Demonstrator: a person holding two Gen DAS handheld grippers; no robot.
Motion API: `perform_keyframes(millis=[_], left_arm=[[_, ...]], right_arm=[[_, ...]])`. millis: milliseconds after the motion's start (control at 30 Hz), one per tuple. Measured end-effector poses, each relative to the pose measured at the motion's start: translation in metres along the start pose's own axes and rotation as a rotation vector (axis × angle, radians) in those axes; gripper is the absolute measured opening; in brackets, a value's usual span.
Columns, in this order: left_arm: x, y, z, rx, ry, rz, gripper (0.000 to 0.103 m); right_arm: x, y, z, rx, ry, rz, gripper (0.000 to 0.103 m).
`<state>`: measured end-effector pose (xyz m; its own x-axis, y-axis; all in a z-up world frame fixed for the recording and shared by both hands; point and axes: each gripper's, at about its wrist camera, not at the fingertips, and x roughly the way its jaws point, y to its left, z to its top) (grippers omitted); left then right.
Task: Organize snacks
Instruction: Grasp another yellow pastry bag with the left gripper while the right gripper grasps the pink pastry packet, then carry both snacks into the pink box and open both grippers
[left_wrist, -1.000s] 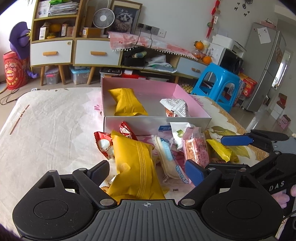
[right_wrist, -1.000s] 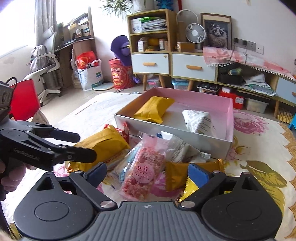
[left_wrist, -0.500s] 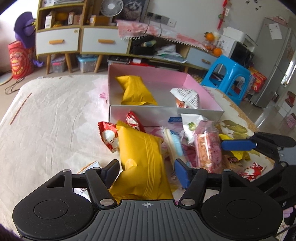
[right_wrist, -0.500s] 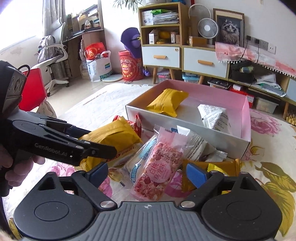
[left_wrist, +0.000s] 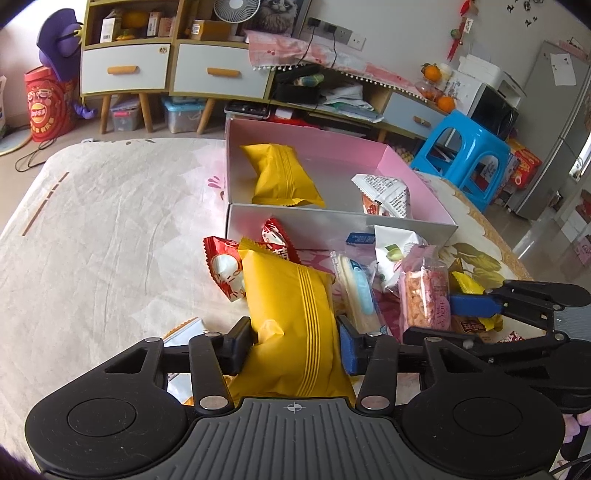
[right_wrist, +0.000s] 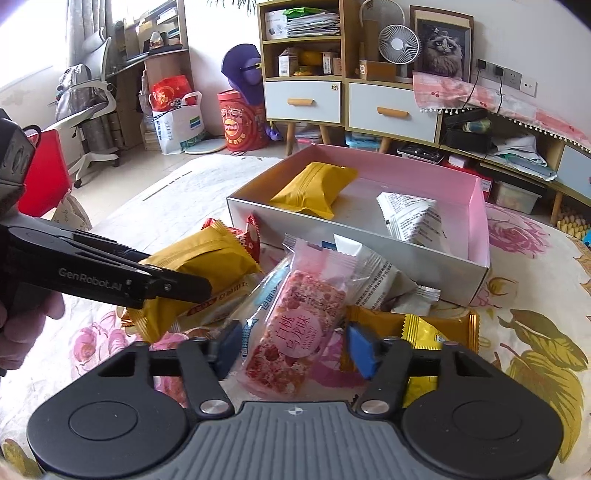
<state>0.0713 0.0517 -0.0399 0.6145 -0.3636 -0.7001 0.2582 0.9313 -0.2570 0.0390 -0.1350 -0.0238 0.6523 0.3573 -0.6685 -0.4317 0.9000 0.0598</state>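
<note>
Floral-cloth table (left_wrist: 110, 221), pink box (left_wrist: 417, 177) just beyond the snack pile. Left gripper (left_wrist: 293, 341) has just closed, clamping the yellow packet (left_wrist: 295, 306) across its width, long axis toward the box. Right gripper (right_wrist: 295, 347) has just closed around the pink bar (right_wrist: 295, 332), same heading; pad contact unclear.

Both views are bright with soft daylight. In the right wrist view the window (right_wrist: 22, 55) at the upper left is blown out to white. Shadows under the snack packets are faint and diffuse. Fisheye distortion bends the furniture and darkens the corners. Focus is sharp, without motion blur.
</note>
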Motion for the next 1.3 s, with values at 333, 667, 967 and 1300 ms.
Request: perform_keyframes(millis=[333, 667, 967, 1300], left_arm=[[-0.003, 0.002, 0.004, -0.031, 0.001, 0.001, 0.037], [-0.015, 0.0, 0.01, -0.039, -0.014, -0.024, 0.035], [-0.025, -0.014, 0.024, -0.044, -0.054, -0.039, 0.035], [-0.023, -0.036, 0.052, -0.088, -0.105, -0.043, 0.035]], right_arm=[[-0.005, -0.006, 0.007, 0.063, 0.004, 0.032, 0.023], [-0.014, -0.014, 0.019, 0.113, -0.033, 0.009, 0.023], [-0.024, -0.027, 0.039, 0.164, -0.069, -0.036, 0.023], [-0.031, -0.053, 0.065, 0.28, -0.111, -0.12, 0.023]])
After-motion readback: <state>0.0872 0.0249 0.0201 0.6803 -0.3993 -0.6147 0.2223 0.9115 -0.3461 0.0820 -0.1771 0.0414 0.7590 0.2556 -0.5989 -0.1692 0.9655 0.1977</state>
